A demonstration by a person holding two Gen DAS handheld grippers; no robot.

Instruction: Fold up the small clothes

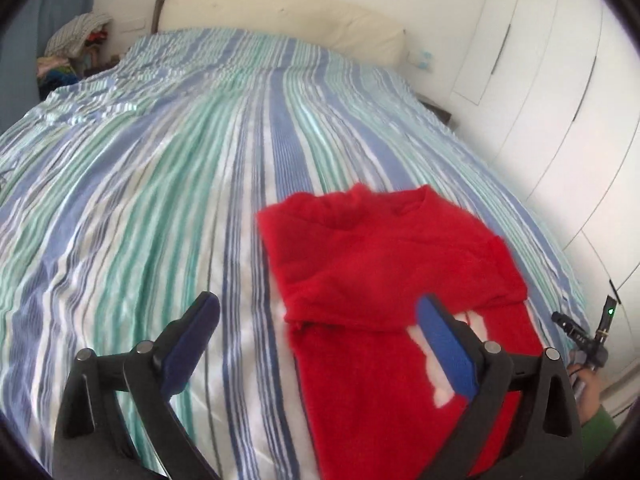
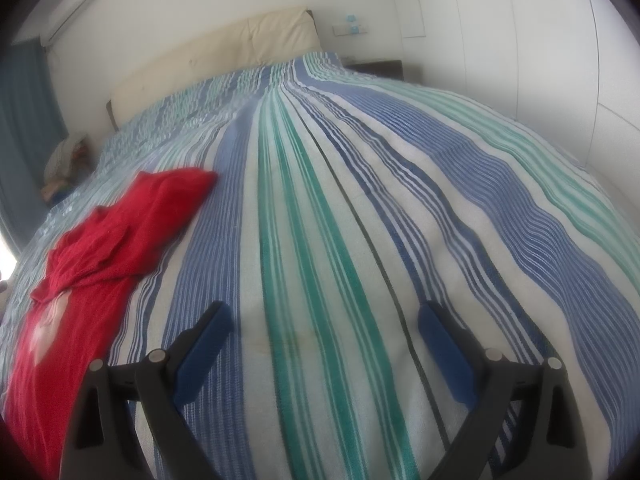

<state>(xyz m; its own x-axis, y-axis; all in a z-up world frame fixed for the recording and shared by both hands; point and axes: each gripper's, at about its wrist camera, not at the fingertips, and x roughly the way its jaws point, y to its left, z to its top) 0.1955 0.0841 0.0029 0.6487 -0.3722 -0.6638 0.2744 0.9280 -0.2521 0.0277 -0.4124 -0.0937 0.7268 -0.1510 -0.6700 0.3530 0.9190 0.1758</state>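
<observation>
Both my left gripper [image 1: 318, 344] and right gripper [image 2: 326, 350] gape empty, shirt [image 1: 384, 288] only part-folded on the bed [image 1: 160, 184].

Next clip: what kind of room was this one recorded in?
A bedroom, almost certainly. A bed with a striped cover fills both views, a cream padded headboard stands at its far end, and white wardrobe doors line one wall. A red shirt lies on the cover.

Pretty ordinary bedroom: a big bed with a blue, green and white striped cover [image 1: 180, 168], a cream padded headboard [image 1: 280, 16] against a white wall [image 2: 180, 12], white wardrobe doors [image 1: 560, 80] alongside, blue curtain [image 2: 24, 112], a wall AC unit [image 2: 64, 4], soft daylight.
</observation>
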